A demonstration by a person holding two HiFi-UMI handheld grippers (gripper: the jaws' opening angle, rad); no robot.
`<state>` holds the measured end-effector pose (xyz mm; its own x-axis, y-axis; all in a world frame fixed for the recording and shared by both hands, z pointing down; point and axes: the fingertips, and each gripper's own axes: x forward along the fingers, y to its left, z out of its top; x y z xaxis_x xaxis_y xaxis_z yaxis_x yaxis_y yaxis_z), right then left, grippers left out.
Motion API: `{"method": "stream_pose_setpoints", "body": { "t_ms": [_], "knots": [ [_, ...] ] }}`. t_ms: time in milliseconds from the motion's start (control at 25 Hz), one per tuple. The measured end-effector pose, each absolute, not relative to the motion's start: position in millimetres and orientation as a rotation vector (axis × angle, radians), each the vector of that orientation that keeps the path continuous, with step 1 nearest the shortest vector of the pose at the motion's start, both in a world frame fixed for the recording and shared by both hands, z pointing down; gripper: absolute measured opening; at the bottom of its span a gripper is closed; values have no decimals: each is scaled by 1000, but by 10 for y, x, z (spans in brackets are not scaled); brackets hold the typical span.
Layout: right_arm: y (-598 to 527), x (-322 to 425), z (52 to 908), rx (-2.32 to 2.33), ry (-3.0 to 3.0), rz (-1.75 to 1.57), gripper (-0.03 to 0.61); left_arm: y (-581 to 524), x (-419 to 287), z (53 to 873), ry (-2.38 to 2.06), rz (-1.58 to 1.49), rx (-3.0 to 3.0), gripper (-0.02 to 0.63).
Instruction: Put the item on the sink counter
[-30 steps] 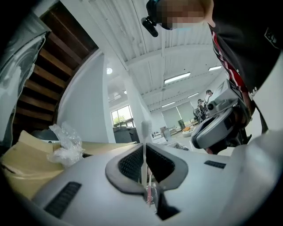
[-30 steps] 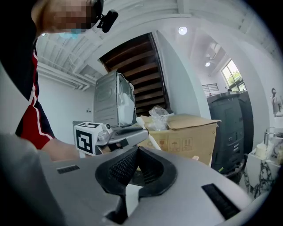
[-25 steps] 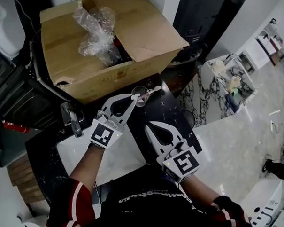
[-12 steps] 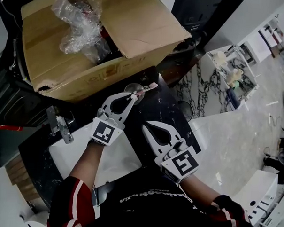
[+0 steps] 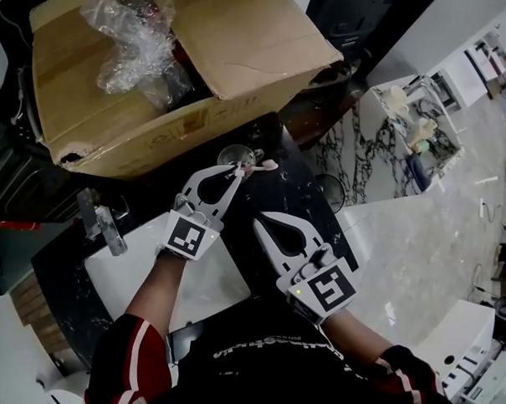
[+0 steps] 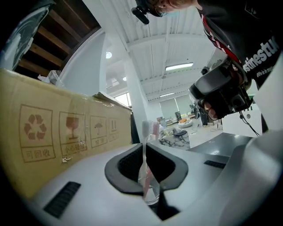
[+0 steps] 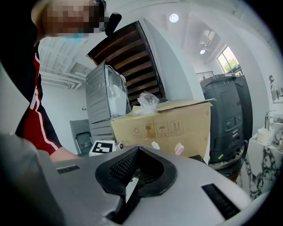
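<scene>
Glass cup (image 6: pixel 151 192) (toothbrushes (image 6: pixel 145 131) inside) is pinched by left tongs (image 5: pixel 239 173); right tongs (image 5: pixel 259 219) closed, empty.

1. Brown cardboard box (image 5: pixel 243 37), dark printed symbols on its side.
2. Pale grey left claw (image 5: pixel 240 173) and right claw (image 5: pixel 261 218), black inside; black-and-white squares on the marker cube (image 5: pixel 189 236).
3. Clear cup (image 6: pixel 149 190); pink toothbrush (image 6: pixel 154 128), white toothbrush (image 6: pixel 144 128).
4. Black surface (image 5: pixel 295 190), white sink (image 5: pixel 120 275).
5. Red sleeve (image 5: pixel 125 359), white stripes.

Cardboard box (image 5: pixel 243 37) top off-frame, contents unclear under wrap (image 5: pixel 135 33); glass (image 6: pixel 151 194) mostly behind L tongs (image 6: pixel 146 148).
</scene>
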<state>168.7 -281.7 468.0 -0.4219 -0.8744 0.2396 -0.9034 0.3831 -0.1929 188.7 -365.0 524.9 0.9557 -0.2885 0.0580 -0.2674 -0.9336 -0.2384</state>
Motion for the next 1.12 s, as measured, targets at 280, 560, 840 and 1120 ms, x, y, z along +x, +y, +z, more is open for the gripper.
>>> {"method": "stream_pose_setpoints", "body": {
  "t_ms": [280,560,840,1120],
  "knots": [
    [-2786,1704,4659,1643,-2533,452,37,-3558,1855,5350,404,-186,-2876,40],
    [-2720,1667,4572,1643,-2543,431,37,-3516,1817,5407,419,-227,-2887,157],
    [-2633,1666,4518,1655,-2541,416,37,-3525,1783,5419,473,-224,-2915,216],
    [-2560,1631,4398,1658,-2552,375,37,-3554,1591,5272,538,-225,-2902,218]
  ]
}}
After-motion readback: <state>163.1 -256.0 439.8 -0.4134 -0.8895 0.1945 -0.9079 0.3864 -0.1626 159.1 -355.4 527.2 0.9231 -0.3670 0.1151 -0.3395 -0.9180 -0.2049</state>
